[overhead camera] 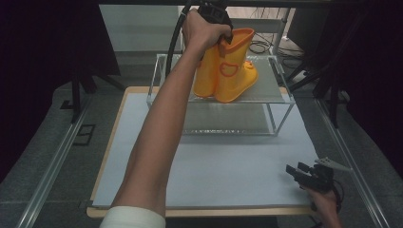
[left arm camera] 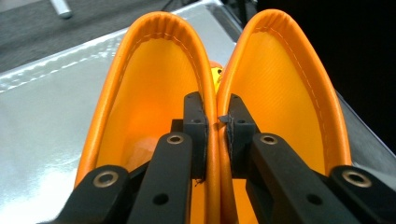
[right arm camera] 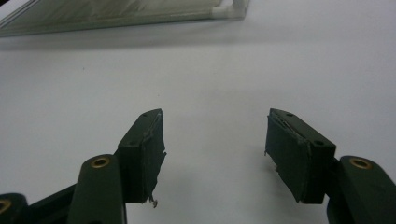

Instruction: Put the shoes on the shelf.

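Currently: two boots are held on the shelf, their adjoining inner cuffs pinched together by the left gripper. The right gripper is kept wide and empty above the table. Risk judged: one cuff slipping free, so one boot toppling.

Count: two orange rubber boots, standing as a pair side by side, inner rims touching. One clear two-tier rack: two shelves, both boots on the upper one. One tabletop under the rack, with one pale mat on it. Two hand-held grippers: left hand-held gripper, right hand-held gripper, two black jaws each, four jaws total. One cable seen trailing, from the left one. One grey three-cornered plate, on the right one.
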Motion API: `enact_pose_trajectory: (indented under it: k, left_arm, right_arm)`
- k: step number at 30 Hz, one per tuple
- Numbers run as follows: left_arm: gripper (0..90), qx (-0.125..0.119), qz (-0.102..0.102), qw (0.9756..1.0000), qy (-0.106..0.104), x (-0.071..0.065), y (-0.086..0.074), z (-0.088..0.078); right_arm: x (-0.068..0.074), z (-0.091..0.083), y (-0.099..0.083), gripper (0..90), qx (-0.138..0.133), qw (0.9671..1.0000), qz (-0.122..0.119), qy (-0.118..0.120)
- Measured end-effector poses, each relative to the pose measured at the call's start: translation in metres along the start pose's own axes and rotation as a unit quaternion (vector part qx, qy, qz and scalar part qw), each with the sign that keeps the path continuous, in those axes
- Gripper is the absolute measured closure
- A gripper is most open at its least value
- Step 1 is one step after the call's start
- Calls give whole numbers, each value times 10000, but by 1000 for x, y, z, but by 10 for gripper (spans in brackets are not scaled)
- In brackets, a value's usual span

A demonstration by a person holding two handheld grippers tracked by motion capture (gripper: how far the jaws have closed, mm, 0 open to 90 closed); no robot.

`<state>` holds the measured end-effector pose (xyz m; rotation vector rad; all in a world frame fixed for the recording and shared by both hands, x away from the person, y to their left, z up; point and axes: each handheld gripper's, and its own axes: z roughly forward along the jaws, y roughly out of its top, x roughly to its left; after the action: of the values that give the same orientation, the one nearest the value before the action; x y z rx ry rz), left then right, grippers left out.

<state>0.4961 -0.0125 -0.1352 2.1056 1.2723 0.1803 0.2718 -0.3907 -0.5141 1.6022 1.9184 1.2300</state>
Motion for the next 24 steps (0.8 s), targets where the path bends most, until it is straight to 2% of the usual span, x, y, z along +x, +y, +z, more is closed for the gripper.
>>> enact_pose_trajectory:
  k: [4,7,10,13,17,19,22,24]
  left_arm:
    - [827,-249,-449,9986,95,14,1,5]
    - [827,-489,-764,9955,273,22,-1,9]
    - [827,-599,-966,9922,519,28,-3,13]
    - [825,-528,-1012,9901,815,31,-4,20]
    - [824,-414,-1115,9883,957,40,-7,31]
    - [823,-427,-1166,9875,968,45,-10,35]
    - [808,-505,-1187,9878,876,48,-10,32]
    - [754,-516,-1142,9884,854,47,-10,31]
  right_arm:
    - [-2,0,0,368,-24,10000,45,-19]
    - [0,0,1,368,-14,10000,14,-7]
    - [2,0,1,368,-22,10000,-36,5]
    - [4,0,1,367,-19,10000,-68,20]
    - [5,1,1,367,-1,10000,-76,28]
    - [5,2,1,367,-5,10000,-78,30]
    - [5,2,1,367,23,9999,-103,28]
    - [5,3,1,367,32,9999,-93,25]
